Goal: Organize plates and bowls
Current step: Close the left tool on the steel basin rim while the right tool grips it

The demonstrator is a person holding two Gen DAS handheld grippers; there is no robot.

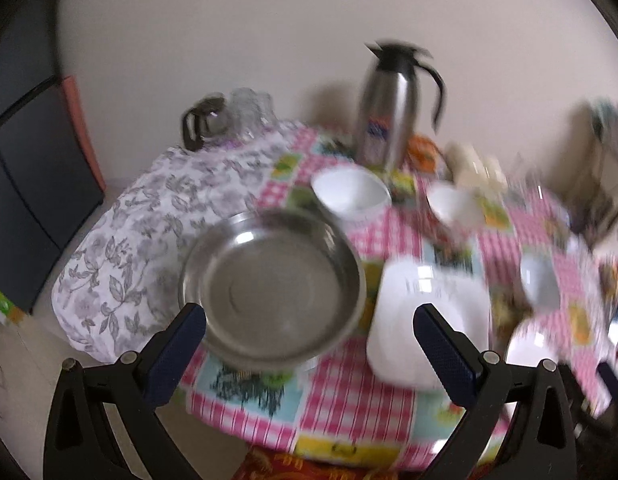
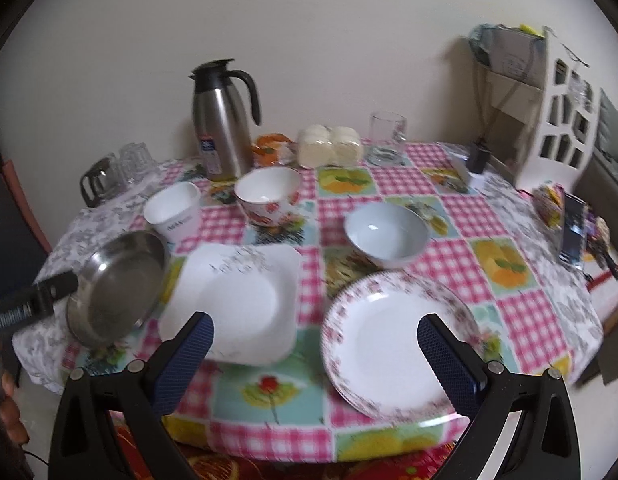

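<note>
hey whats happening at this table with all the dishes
A person holds a gripper in each hand over a table of dishes. The left gripper is open at the steel plate, which looks tilted; whether it is gripped is unclear. The right gripper hangs open and empty above the square white plate and the floral round plate. The bowls are spread out, nothing stacked yet.

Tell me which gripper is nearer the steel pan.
Left. The left gripper hangs open right at the steel pan, its near rim between the fingers. The right gripper is open farther right, over the square plate and floral plate.
</note>
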